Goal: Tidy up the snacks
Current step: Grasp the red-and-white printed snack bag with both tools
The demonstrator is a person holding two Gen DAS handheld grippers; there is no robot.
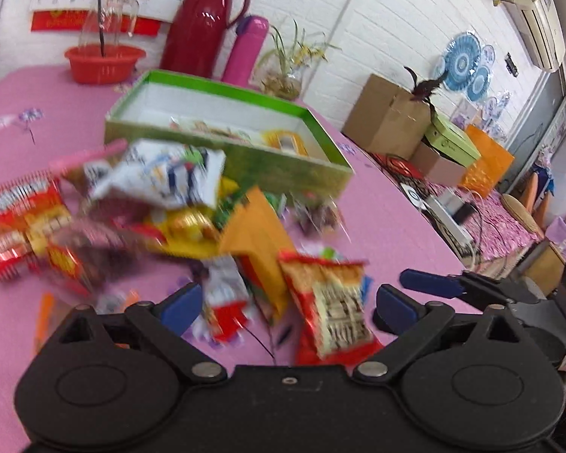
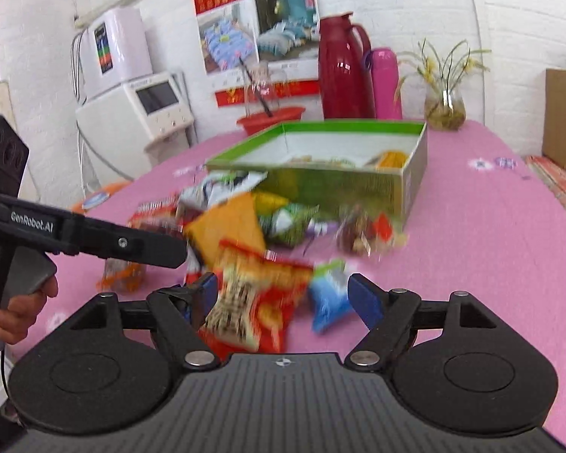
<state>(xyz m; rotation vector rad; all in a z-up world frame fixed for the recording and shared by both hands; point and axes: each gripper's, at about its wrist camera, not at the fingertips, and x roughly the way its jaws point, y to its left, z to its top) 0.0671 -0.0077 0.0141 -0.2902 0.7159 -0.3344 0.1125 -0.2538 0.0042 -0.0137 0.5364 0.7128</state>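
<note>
A pile of snack packets lies on the pink tablecloth (image 1: 377, 204) in front of an open green box (image 1: 226, 139) that holds a few items; the box also shows in the right wrist view (image 2: 343, 185). My left gripper (image 1: 286, 302) is open and empty above a red and yellow packet (image 1: 336, 313), near an orange packet (image 1: 256, 230). My right gripper (image 2: 283, 298) is open and empty over the same red and yellow packet (image 2: 253, 302), with a blue packet (image 2: 326, 302) beside it. The left gripper's body (image 2: 94, 234) crosses the right wrist view.
A dark red thermos (image 1: 203, 19), a pink flask (image 1: 247, 49), a red basket (image 1: 103, 62) and a plant jar (image 1: 283, 79) stand at the table's back. A cardboard box (image 1: 388, 117) and cables sit beyond the right edge. A white appliance (image 2: 139, 113) stands at the left.
</note>
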